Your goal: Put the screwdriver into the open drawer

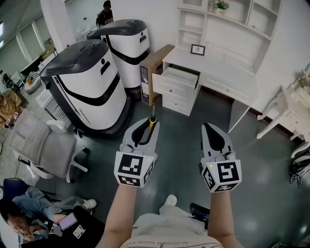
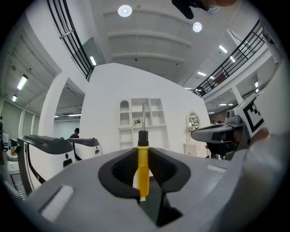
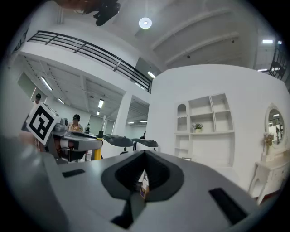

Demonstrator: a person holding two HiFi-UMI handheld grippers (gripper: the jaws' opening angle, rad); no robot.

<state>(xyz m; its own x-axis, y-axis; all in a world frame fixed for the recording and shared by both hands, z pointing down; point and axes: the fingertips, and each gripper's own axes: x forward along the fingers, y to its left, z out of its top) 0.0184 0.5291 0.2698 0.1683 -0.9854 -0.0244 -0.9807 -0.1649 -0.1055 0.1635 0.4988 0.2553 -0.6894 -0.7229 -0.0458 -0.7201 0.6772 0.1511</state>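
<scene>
Dark glossy grey floor (image 1: 193, 131), white walls (image 1: 160, 19), white desk (image 1: 227, 72) with shelving far right, two large white-and-black machines (image 1: 92, 82) far left, cardboard box (image 1: 151, 72) between them, grey office chair (image 1: 38, 140) near left, round ceiling lights (image 2: 125, 10)

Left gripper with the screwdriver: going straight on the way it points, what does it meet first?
Likely the white drawer unit, near its open drawer; nothing stands between in the head view. Depth is unclear, and a cardboard box sits just left of that line.
</scene>
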